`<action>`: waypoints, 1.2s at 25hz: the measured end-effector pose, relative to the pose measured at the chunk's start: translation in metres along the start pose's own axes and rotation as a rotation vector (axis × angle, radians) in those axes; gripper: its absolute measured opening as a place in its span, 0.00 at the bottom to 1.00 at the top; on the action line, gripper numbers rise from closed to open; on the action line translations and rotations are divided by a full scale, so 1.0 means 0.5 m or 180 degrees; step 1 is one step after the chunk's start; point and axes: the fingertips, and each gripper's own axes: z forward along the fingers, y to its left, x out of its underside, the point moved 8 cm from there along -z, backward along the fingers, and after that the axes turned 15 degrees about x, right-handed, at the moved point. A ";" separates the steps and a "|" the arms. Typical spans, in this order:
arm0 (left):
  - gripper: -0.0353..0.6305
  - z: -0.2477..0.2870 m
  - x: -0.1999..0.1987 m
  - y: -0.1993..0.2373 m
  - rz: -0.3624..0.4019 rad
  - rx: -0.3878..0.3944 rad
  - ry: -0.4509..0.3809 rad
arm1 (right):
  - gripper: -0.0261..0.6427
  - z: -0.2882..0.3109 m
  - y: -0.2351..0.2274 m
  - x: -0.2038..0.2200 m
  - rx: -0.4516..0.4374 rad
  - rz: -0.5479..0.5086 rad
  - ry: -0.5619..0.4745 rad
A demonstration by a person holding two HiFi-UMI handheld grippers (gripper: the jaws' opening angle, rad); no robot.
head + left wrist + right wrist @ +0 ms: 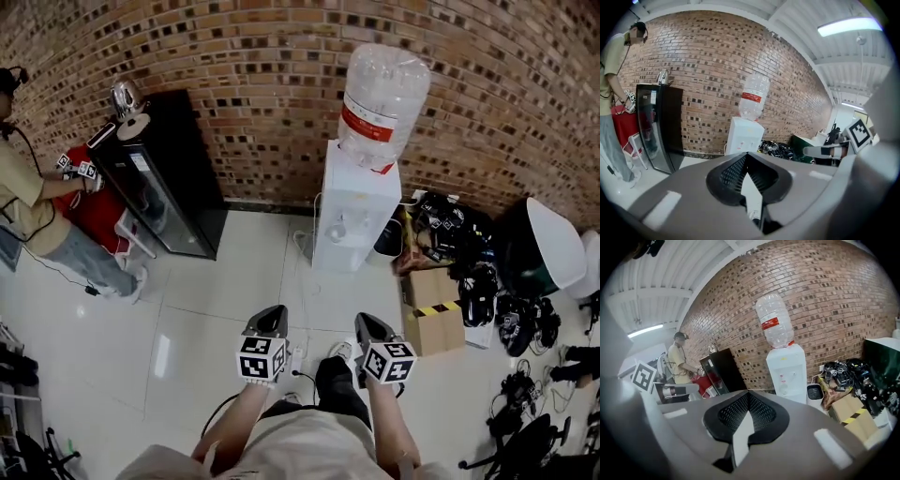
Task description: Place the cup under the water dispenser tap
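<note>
A white water dispenser [356, 211] with an upturned clear bottle [384, 94] stands against the brick wall, ahead of both grippers. I see no cup in any view. In the head view my left gripper [275, 312] and right gripper [363, 319] are held side by side over the white tiled floor, both pointing at the dispenser and well short of it. The left gripper [747, 153] has its jaws together with nothing between them. The right gripper [749, 393] looks the same, jaws meeting at the tips and empty. The dispenser [745, 136] [787, 369] shows beyond each pair of jaws.
A black cabinet [164, 178] with a kettle [125, 97] on top stands left of the dispenser. Another person [28, 197] works beside it. To the dispenser's right are a small bin [815, 392], a cardboard box [433, 309], tangled gear [469, 253] and a green-and-white bin [539, 248].
</note>
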 end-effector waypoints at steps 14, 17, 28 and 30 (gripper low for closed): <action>0.07 -0.030 0.016 -0.190 0.0239 0.0215 -0.0059 | 0.04 -0.160 -0.037 0.028 -0.0094 0.0053 -0.0141; 0.07 -0.023 0.030 -0.221 0.0203 0.0224 -0.0050 | 0.04 -0.179 -0.057 0.041 -0.0117 0.0083 -0.0109; 0.07 -0.019 0.055 -0.260 0.0166 0.0187 -0.0010 | 0.04 -0.209 -0.080 0.050 -0.0151 0.0028 -0.0126; 0.07 -0.019 0.054 -0.259 0.0168 0.0184 -0.0013 | 0.04 -0.211 -0.080 0.049 -0.0141 0.0002 -0.0137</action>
